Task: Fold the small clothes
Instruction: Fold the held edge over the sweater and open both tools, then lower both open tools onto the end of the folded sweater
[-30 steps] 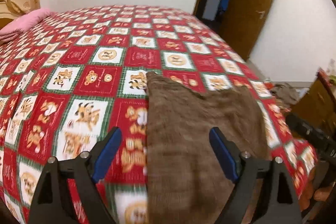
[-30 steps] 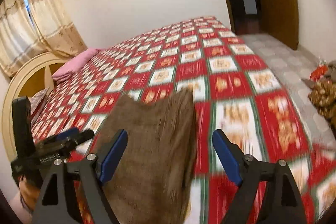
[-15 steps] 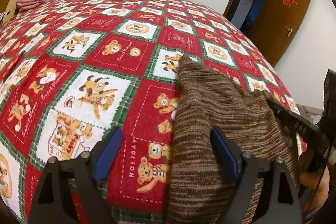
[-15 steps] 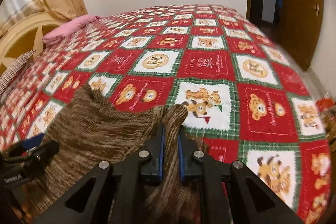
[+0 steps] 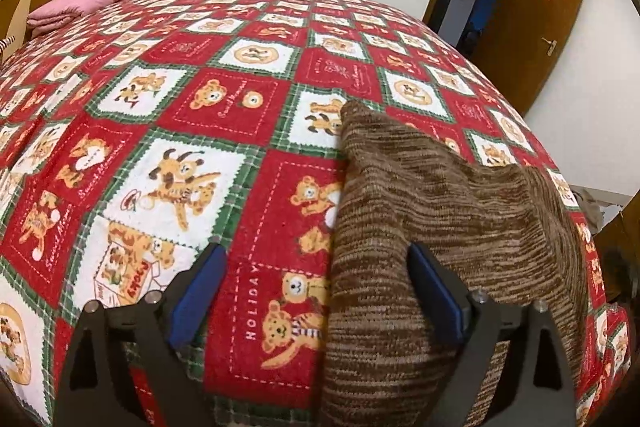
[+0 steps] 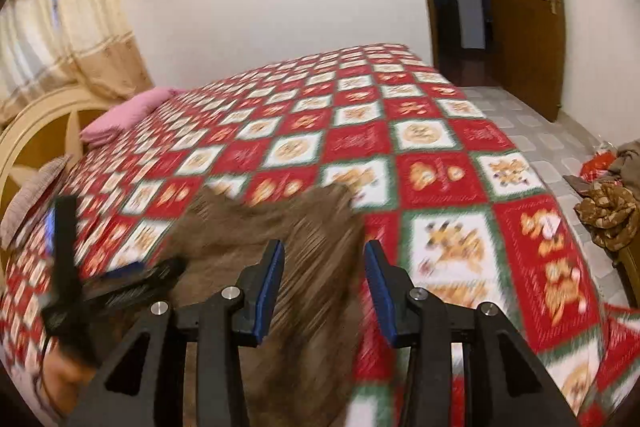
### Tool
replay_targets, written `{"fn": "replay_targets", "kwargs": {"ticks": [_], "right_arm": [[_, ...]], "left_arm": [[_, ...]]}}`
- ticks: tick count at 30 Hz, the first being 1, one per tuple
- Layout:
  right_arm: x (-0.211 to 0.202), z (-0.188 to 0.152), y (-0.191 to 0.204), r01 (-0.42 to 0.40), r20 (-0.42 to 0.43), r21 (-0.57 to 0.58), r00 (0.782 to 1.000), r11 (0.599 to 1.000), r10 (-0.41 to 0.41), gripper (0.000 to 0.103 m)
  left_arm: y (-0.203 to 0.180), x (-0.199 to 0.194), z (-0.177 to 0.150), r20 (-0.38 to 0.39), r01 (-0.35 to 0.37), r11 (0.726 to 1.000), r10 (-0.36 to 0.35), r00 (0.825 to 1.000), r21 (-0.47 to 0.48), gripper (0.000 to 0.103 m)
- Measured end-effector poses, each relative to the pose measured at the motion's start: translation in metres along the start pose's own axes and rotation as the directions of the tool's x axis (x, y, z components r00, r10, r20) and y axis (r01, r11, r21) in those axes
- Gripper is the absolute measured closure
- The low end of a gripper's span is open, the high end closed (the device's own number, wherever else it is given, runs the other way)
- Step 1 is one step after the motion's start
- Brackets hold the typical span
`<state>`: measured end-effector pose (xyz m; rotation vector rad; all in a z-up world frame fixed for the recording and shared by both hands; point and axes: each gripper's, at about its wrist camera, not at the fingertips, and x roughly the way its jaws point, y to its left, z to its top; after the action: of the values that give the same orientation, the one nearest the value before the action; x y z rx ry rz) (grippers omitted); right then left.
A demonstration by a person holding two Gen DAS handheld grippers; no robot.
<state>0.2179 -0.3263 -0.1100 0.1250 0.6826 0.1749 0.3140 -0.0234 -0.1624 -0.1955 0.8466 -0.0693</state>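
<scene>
A small brown knitted garment [image 5: 432, 223] lies on the red patterned bedspread [image 5: 224, 115] near the bed's near edge. My left gripper [image 5: 316, 291] is open and low over the bed; the garment's left edge lies between its blue pads, and the right pad [image 5: 436, 291] rests over the knit. In the right wrist view the garment [image 6: 280, 227] is blurred. My right gripper [image 6: 324, 291] is open above the garment's right part and holds nothing. The left gripper [image 6: 104, 291] shows at the left of that view.
A pink folded cloth [image 5: 88, 3] lies at the far left by the headboard [image 6: 44, 131]. A doorway with a brown door [image 5: 532, 19] is at the right. A heap of clothes [image 6: 608, 203] lies on the tiled floor right of the bed.
My right gripper was shut on the garment's corner half a second ago; it has opened, let go and pulled up and back. My left gripper stayed open and barely moved.
</scene>
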Motion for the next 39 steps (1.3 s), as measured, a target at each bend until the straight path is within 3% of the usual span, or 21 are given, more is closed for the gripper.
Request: {"fn": "replay_targets", "kwargs": {"ticks": [2, 4, 12, 17, 20, 22, 26, 31, 39], "right_arm": [[0.007, -0.016, 0.011, -0.025, -0.044, -0.017, 0.999, 1.000, 0.024, 0.061], [0.022, -0.031, 0.015, 0.012, -0.103, -0.039, 0.995, 0.999, -0.016, 0.068], [0.021, -0.045, 0.015, 0.026, -0.068, -0.049, 0.997, 0.998, -0.029, 0.068], [0.022, -0.045, 0.018, 0.064, -0.072, -0.069, 0.995, 0.996, -0.069, 0.068], [0.013, -0.050, 0.024, 0.126, -0.086, -0.078, 0.987, 0.989, -0.133, 0.065], [0.002, -0.058, 0.028, 0.184, -0.082, -0.080, 0.978, 0.980, -0.190, 0.052], [-0.029, -0.081, 0.023, 0.169, -0.118, 0.018, 0.979, 0.985, -0.166, 0.050], [-0.066, -0.101, 0.028, 0.191, -0.087, 0.064, 0.979, 0.979, -0.185, 0.050], [-0.089, -0.106, 0.044, 0.094, -0.050, 0.154, 0.995, 0.984, -0.087, 0.050]], "left_arm": [[-0.001, -0.001, -0.001, 0.004, -0.013, 1.000, 0.012, 1.000, 0.006, 0.007], [-0.002, -0.001, -0.001, 0.006, -0.024, 1.000, 0.024, 1.000, 0.010, 0.006], [-0.002, -0.001, -0.003, 0.006, -0.044, 0.999, 0.044, 0.999, 0.013, 0.002], [-0.006, -0.009, -0.012, 0.003, -0.067, 0.995, 0.067, 0.998, 0.076, 0.001], [-0.002, -0.022, -0.025, -0.008, -0.035, 0.995, 0.036, 0.999, 0.094, 0.001], [0.004, -0.035, -0.035, -0.015, -0.017, 0.996, 0.019, 1.000, 0.088, 0.001], [-0.002, -0.063, -0.051, 0.024, -0.036, 0.988, 0.033, 0.999, 0.149, 0.001], [-0.015, -0.093, -0.068, 0.073, -0.088, 0.958, 0.071, 0.995, 0.272, 0.002], [-0.015, -0.114, -0.076, 0.061, -0.044, 0.952, 0.027, 0.998, 0.304, 0.002]]}}
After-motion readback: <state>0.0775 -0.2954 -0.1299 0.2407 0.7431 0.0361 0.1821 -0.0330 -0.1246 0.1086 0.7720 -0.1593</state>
